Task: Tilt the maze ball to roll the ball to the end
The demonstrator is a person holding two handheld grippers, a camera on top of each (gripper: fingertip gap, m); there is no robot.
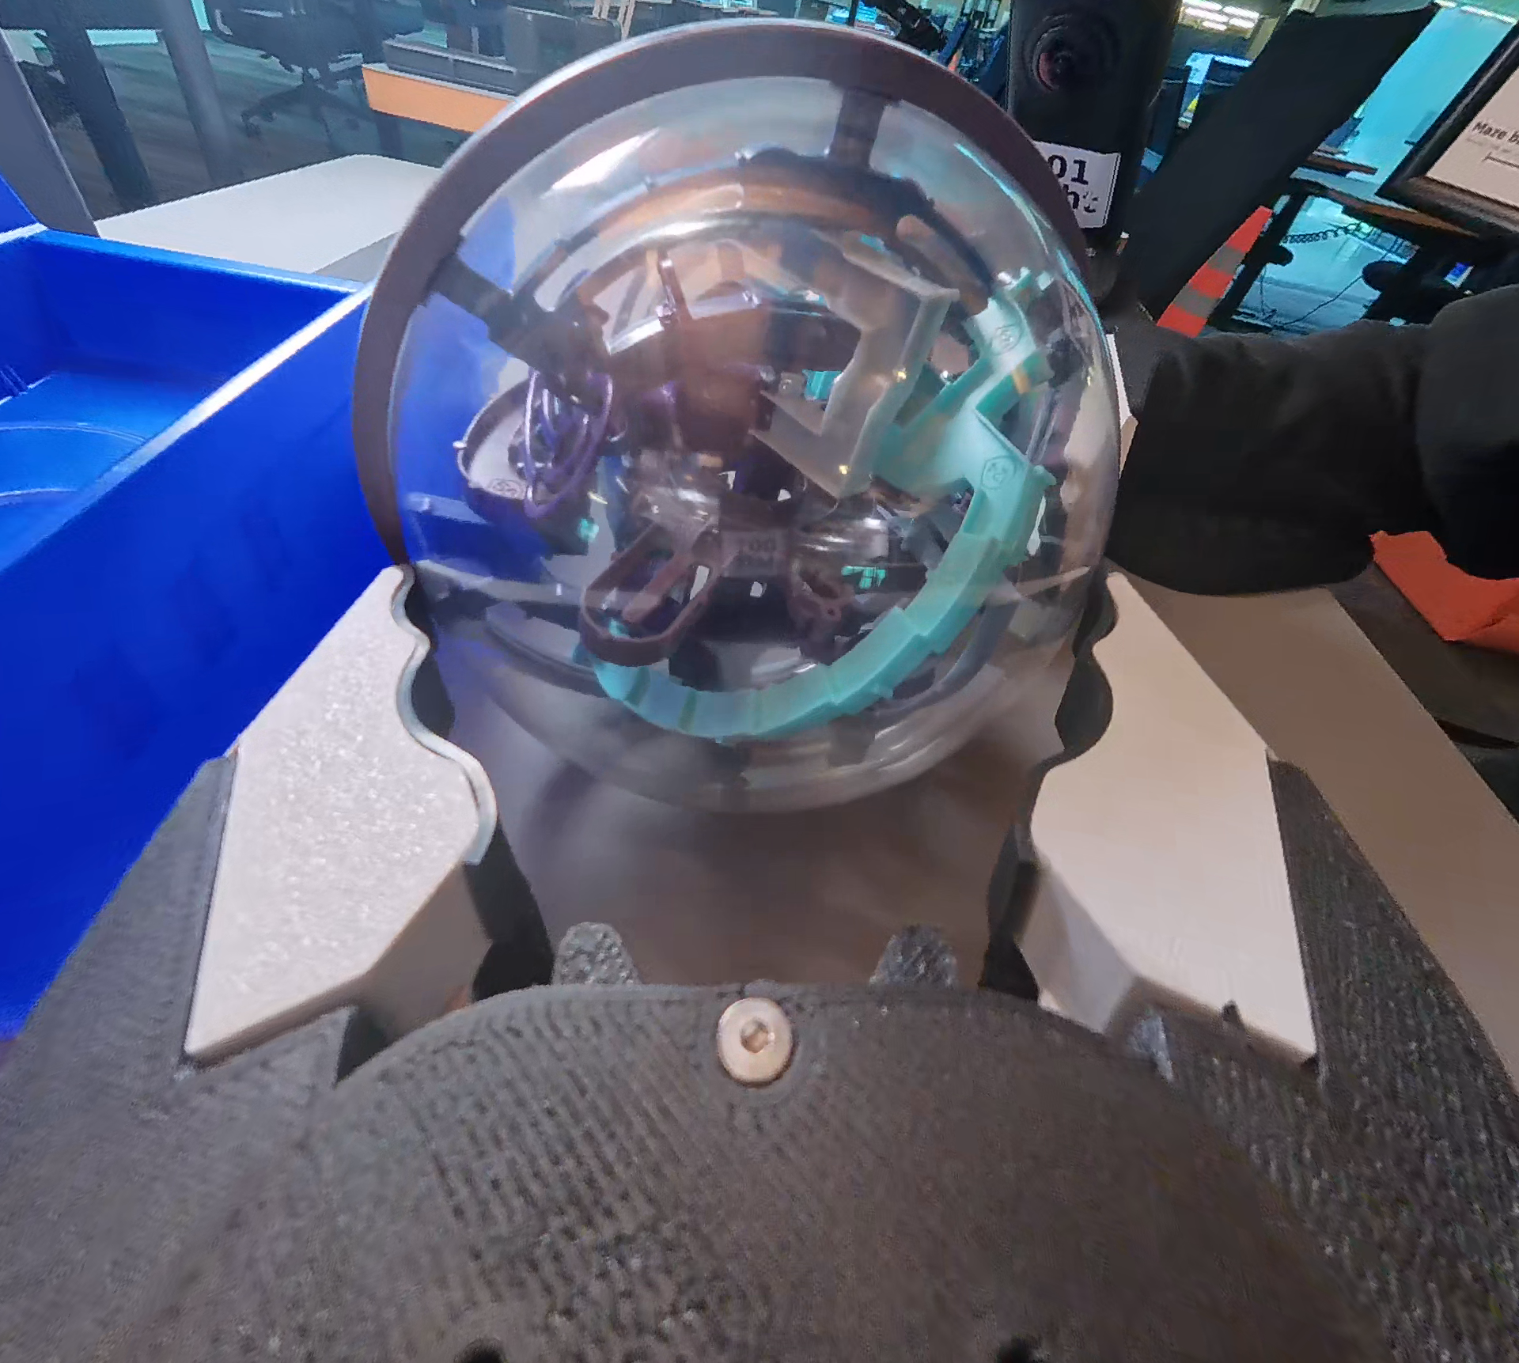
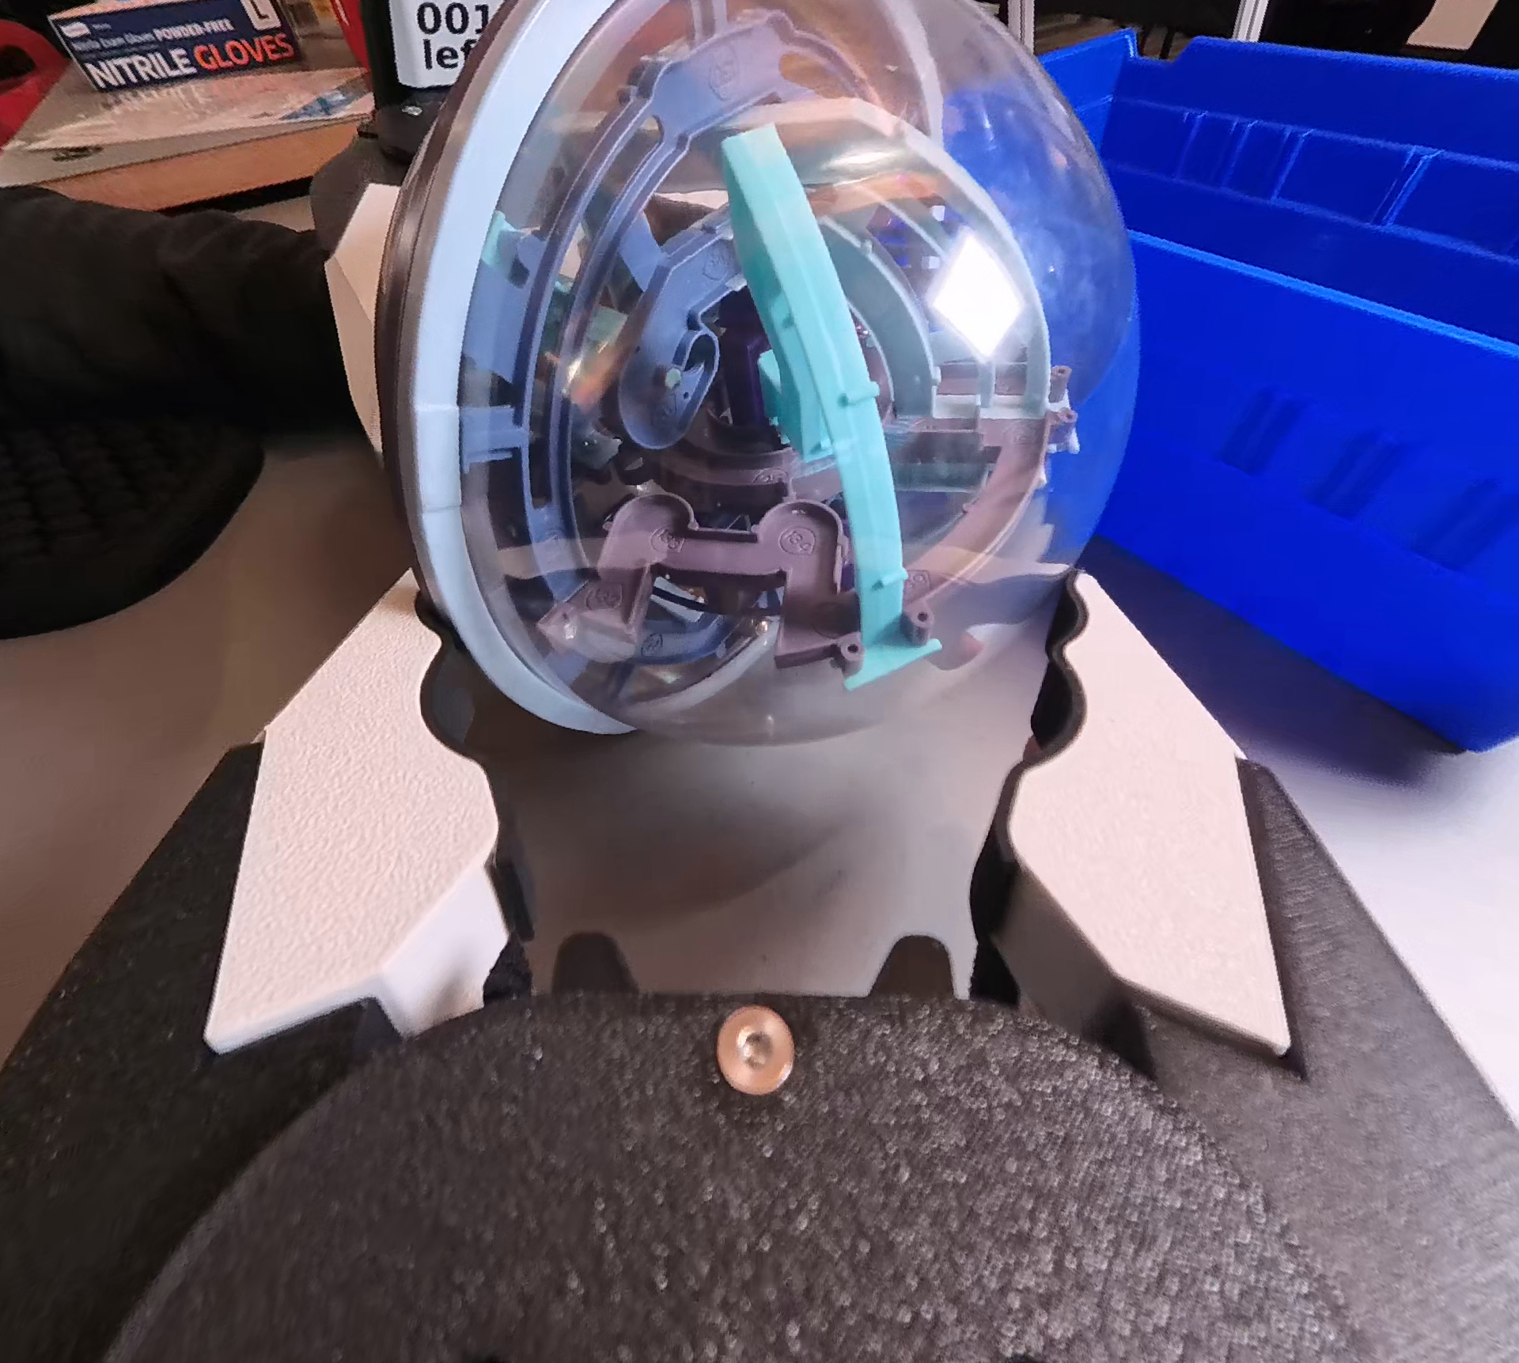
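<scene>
Left tongs (image 1: 752, 666) and right tongs (image 2: 744, 666) both sit spread wide, each cradling the maze ball (image 1: 740, 419) between its white fingers (image 1: 345, 765) from opposite sides. We judge both are pressing on the sphere, not clamped tight; actual contact points are hidden behind the curve of the shell.

The maze ball (image 2: 764, 354) hangs above the pale surface (image 2: 123, 707), with its equator ring (image 2: 448, 370) tilted off vertical in the right wrist view. The teal track (image 1: 970, 559) sweeps low across the shell in the left wrist view. We can't pick out the small rolling ball in either view, too much glare and clutter inside.

Risks from here:
- Smooth round shell on flat finger pads: any uneven squeeze and the sphere rotates in the grip or squirts out, dropping onto the surface.
- The two tongs must turn together; if one leads, the sphere twists and the inner ball probably jumps its track, back to start.
- Fast tilt overshoots a track edge, same result.
- Blue bin (image 2: 1315, 354) is just beside the sphere (image 1: 164, 502); a wide swing can clip its wall.
- Black-gloved hand (image 1: 1282, 452) holding the opposite tongs sits close too, limits roll range.
</scene>
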